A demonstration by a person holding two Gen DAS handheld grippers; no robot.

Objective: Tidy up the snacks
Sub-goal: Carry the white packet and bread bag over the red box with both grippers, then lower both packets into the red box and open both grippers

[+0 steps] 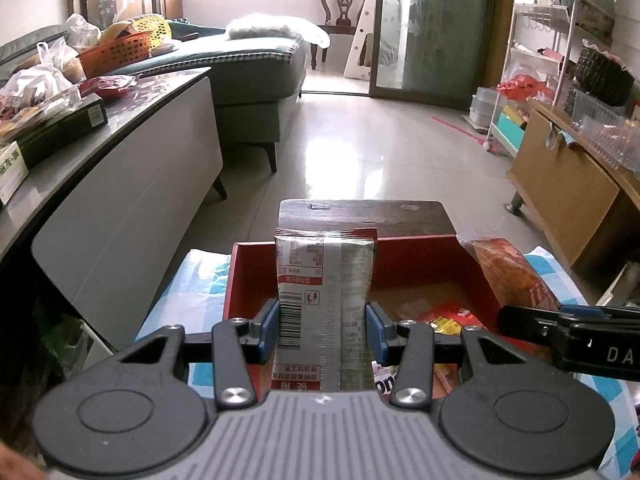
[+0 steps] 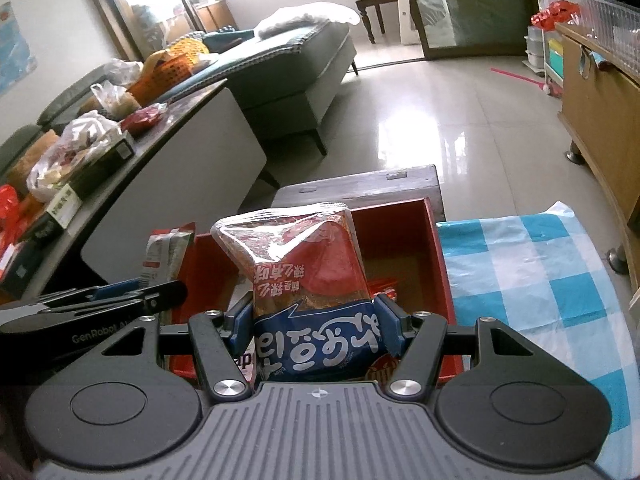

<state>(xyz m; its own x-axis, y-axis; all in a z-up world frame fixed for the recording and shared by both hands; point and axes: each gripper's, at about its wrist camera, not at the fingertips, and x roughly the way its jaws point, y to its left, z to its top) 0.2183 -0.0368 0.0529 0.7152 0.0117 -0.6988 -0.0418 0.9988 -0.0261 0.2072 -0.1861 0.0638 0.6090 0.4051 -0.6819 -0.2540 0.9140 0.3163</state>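
Observation:
My left gripper (image 1: 322,330) is shut on a silver snack packet (image 1: 324,300) with a barcode and red trim, held upright over the red box (image 1: 248,276). My right gripper (image 2: 312,330) is shut on a red and blue chip bag (image 2: 300,272), also held upright over the same red box (image 2: 400,232). The chip bag (image 1: 508,272) and right gripper show at the right of the left wrist view. The silver packet (image 2: 164,256) and left gripper show at the left of the right wrist view. Several small snack packs (image 1: 444,320) lie in the box's bottom.
The box sits on a blue and white checked cloth (image 2: 532,272), with a dark wooden stool (image 1: 360,216) just beyond. A grey table (image 1: 120,184) with bags and boxes stands at the left, a wooden cabinet (image 1: 568,184) at the right, a sofa (image 1: 248,80) behind.

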